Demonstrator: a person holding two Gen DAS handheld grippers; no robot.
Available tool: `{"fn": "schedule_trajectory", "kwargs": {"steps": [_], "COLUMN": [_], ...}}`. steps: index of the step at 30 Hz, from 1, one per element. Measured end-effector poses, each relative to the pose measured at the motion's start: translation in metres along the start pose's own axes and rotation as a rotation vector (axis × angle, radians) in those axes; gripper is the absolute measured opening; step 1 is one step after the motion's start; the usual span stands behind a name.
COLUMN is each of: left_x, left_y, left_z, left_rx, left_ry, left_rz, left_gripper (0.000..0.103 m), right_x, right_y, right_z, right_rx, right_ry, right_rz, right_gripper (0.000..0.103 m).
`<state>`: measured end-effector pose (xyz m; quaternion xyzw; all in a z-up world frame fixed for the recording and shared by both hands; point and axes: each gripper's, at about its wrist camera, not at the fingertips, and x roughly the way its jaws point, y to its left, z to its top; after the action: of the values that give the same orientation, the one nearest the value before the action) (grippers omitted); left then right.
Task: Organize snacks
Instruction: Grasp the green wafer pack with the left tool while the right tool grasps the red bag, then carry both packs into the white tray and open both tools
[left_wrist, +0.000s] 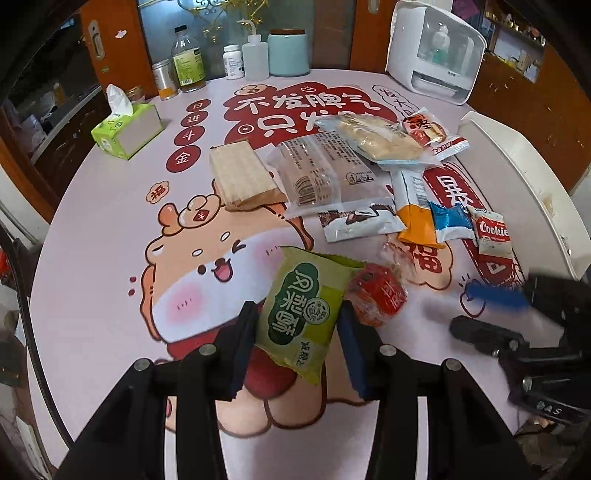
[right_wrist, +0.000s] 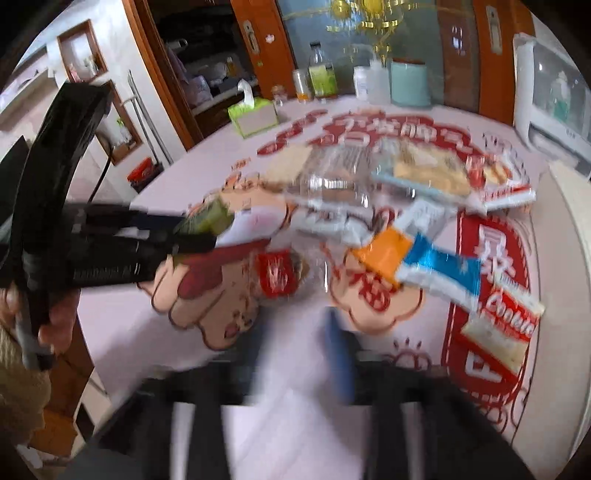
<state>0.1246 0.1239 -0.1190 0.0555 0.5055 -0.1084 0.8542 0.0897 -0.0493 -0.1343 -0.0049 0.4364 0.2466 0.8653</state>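
Observation:
My left gripper (left_wrist: 297, 325) is shut on a green snack packet (left_wrist: 303, 317), lifted above the cartoon-printed tablecloth (left_wrist: 92, 258). In the right wrist view that gripper (right_wrist: 199, 232) comes in from the left with the green packet (right_wrist: 210, 221). A red wrapped sweet (left_wrist: 376, 295) lies just behind it. My right gripper (right_wrist: 295, 350) is blurred; its jaws stand apart with nothing between them. It also shows low at the right edge (left_wrist: 487, 314). Several snack packets lie in a heap beyond: a Cookie packet (left_wrist: 493, 232), a blue one (left_wrist: 452, 221), an orange one (left_wrist: 417, 214).
A white tray (left_wrist: 524, 177) stands at the table's right edge. A tissue box (left_wrist: 125, 129) sits at back left. Bottles (left_wrist: 188, 59), a teal canister (left_wrist: 288, 51) and a white appliance (left_wrist: 436, 51) line the far edge. A brown wafer pack (left_wrist: 243, 177) lies mid-table.

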Motion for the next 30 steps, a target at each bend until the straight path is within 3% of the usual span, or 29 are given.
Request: {"fn": "schedule_trajectory", "kwargs": {"steps": [2, 7, 17, 19, 23, 30], "left_x": [-0.006, -0.013, -0.008, -0.006, -0.001, -0.003], "left_y": [0.000, 0.009, 0.026, 0.028, 0.030, 0.026], "left_z": [-0.006, -0.015, -0.023, -0.024, -0.025, -0.025], "left_rx": [-0.007, -0.040, -0.085, -0.092, -0.096, -0.098], "left_ry": [-0.010, -0.017, -0.007, -0.001, 0.007, 0.007], "left_rz": [-0.003, -0.024, -0.049, -0.053, -0.061, -0.074], "left_gripper": [0.042, 0.043, 0.043, 0.043, 0.043, 0.043], "right_x": [0.000, 0.019, 0.076, 0.078, 0.078, 0.067], "right_y": [-0.001, -0.008, 0.005, 0.005, 0.006, 0.008], "right_z": [0.005, 0.021, 0.031, 0.031, 0.032, 0.027], "right_rx": [0.009, 0.068, 0.001, 0.004, 0.014, 0.026], "right_ry": [-0.039, -0.016, 0.094, 0.090, 0.092, 0.091], "right_rz": [-0.010, 0.051, 0.041, 0.054, 0.133, 0.154], "right_gripper": [0.070, 0.070, 0.071, 0.069, 0.049, 0.048]}}
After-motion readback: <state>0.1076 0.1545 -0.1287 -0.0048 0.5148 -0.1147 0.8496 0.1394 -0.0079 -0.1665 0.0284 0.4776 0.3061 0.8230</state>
